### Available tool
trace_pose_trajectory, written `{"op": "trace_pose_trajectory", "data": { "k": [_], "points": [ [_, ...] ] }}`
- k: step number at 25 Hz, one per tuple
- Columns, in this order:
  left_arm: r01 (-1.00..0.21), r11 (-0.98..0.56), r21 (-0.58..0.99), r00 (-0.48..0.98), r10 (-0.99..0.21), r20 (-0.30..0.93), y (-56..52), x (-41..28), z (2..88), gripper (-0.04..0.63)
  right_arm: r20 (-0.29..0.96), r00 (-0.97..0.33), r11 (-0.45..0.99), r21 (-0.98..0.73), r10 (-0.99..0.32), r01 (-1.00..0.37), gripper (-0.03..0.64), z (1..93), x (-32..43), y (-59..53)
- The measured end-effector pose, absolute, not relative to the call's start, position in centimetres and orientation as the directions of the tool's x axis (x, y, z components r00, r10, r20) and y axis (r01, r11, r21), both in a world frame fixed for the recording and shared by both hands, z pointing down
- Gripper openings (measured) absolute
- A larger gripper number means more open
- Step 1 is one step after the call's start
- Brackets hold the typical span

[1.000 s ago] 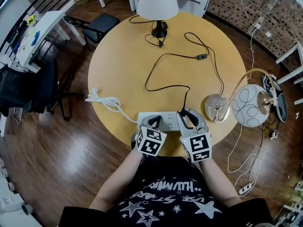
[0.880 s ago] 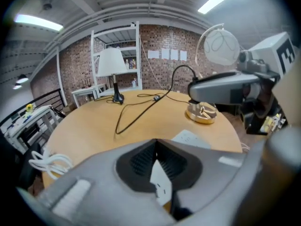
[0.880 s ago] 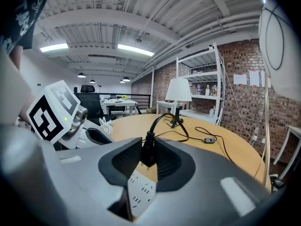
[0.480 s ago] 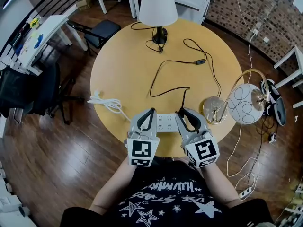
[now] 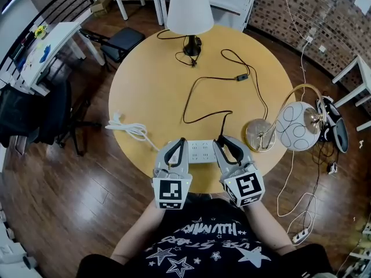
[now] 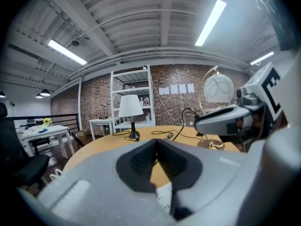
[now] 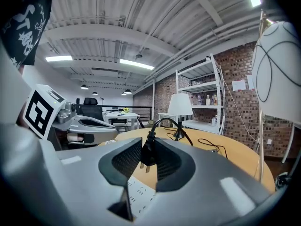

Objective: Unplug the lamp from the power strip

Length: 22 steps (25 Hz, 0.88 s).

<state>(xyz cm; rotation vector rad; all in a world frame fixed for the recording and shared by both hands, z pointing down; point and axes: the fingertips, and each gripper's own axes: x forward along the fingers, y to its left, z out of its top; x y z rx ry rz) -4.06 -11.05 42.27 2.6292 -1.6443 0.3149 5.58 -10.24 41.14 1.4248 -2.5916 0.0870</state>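
The white-shaded lamp (image 5: 189,10) stands at the round table's far side. Its black cord (image 5: 203,106) loops across the tabletop to my right gripper (image 5: 226,142). In the right gripper view that gripper (image 7: 148,142) is shut on the black plug (image 7: 147,153), whose bare prongs hang just above the white power strip (image 7: 141,192). The strip (image 5: 200,151) lies near the table's front edge between both grippers. My left gripper (image 5: 178,145) hovers over the strip's left end. In the left gripper view its jaws (image 6: 156,140) meet at the tips with nothing in them.
A second lamp with a globe shade (image 5: 301,126) and brass base (image 5: 259,135) leans at the table's right edge (image 5: 278,155). The strip's white cable (image 5: 130,127) coils at the left edge. An inline switch (image 5: 244,77) lies on the cord. A chair (image 5: 122,39) stands behind.
Both grippers have risen off the power strip and drawn back toward me. The plug has come up out of the strip with the right gripper; the left no longer presses on the strip.
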Motion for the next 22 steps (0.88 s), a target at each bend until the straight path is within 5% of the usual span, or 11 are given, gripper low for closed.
{"op": "trace_pose_trajectory", "data": {
  "k": [22],
  "points": [
    [-0.885,-0.452,-0.111,0.430,-0.885,0.179,-10.77,-3.96,42.12,0.005,0.211,-0.523,0.547,0.072,-0.826,-0.834,0.083,41.99,5.03,-10.11]
  ]
}}
